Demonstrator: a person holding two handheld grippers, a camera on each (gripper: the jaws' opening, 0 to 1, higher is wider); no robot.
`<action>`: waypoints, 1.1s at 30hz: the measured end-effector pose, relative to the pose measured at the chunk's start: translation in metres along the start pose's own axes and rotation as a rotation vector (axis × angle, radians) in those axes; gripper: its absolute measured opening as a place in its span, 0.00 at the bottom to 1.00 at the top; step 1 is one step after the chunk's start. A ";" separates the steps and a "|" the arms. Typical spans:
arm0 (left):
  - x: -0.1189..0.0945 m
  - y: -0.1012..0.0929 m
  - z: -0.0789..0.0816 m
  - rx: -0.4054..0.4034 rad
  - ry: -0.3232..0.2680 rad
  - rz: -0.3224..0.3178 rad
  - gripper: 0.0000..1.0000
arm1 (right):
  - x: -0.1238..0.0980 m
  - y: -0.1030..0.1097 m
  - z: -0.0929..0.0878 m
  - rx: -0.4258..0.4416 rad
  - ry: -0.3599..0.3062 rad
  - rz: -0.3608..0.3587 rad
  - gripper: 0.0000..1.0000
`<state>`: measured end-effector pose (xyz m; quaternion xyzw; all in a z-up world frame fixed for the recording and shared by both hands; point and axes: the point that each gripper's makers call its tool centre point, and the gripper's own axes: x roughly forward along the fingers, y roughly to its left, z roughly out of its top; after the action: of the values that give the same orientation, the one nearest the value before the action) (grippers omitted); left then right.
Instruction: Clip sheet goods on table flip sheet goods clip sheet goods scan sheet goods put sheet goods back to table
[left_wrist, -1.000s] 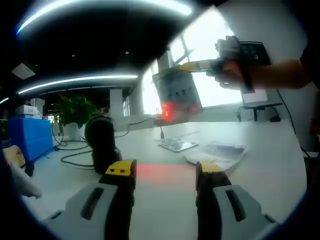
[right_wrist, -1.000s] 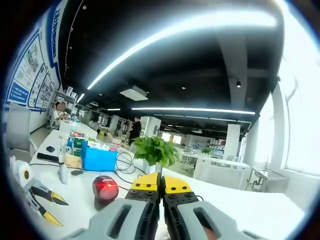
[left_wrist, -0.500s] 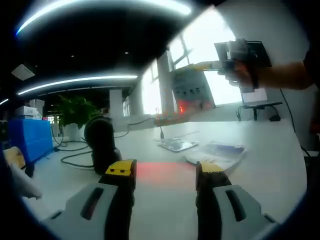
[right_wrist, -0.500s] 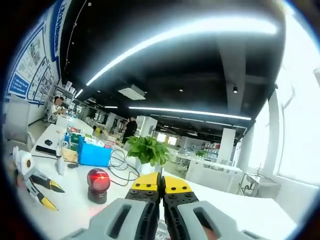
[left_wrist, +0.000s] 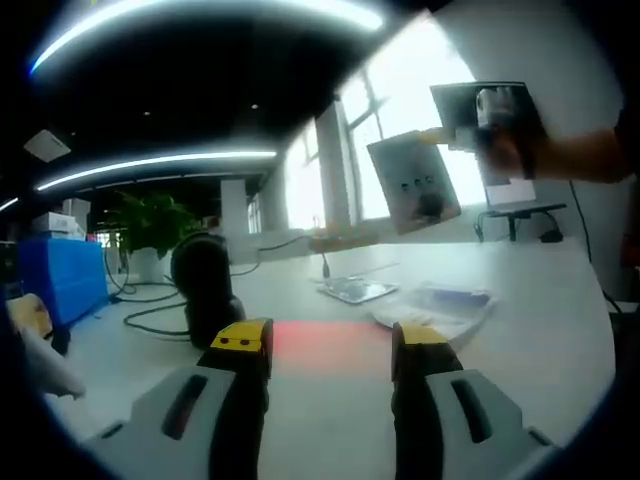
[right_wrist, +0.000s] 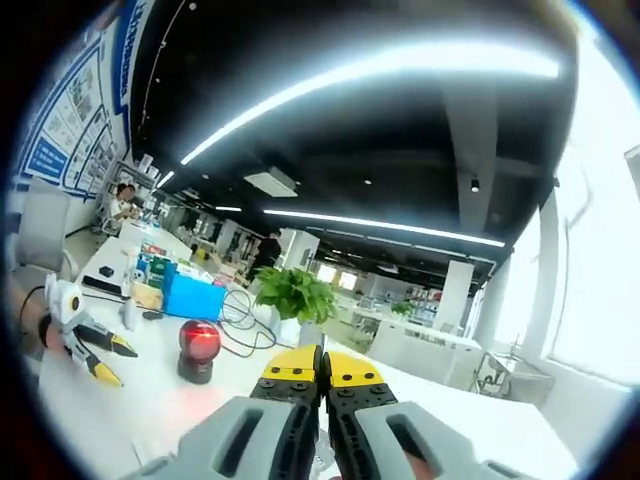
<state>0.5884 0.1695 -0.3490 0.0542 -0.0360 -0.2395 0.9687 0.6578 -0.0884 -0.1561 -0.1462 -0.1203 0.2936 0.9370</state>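
Left gripper view: the left gripper (left_wrist: 330, 345) hovers released over the white surface (left_wrist: 520, 350), while the right gripper (left_wrist: 455, 135) grasps a grey flat sheet packet (left_wrist: 413, 181) aloft, jaws clenched.

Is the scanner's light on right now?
On. The scanner head glows red, and a red patch lies on the table.

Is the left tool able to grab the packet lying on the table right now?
Probably yes. The left tool is open and holds nothing, and the packet lies flat on the table ahead, with only bare tabletop between them.
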 end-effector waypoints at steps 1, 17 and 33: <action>0.000 0.000 0.000 0.001 0.000 -0.001 0.40 | -0.005 -0.002 -0.001 -0.002 0.003 -0.001 0.00; 0.000 0.001 0.000 0.003 0.004 0.006 0.40 | -0.056 -0.026 0.007 0.012 0.023 -0.044 0.00; 0.000 0.000 -0.001 0.003 0.010 0.003 0.40 | -0.088 -0.031 -0.006 -0.045 0.061 -0.051 0.00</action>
<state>0.5887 0.1693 -0.3500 0.0568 -0.0316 -0.2377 0.9692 0.6048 -0.1656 -0.1633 -0.1731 -0.1019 0.2624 0.9438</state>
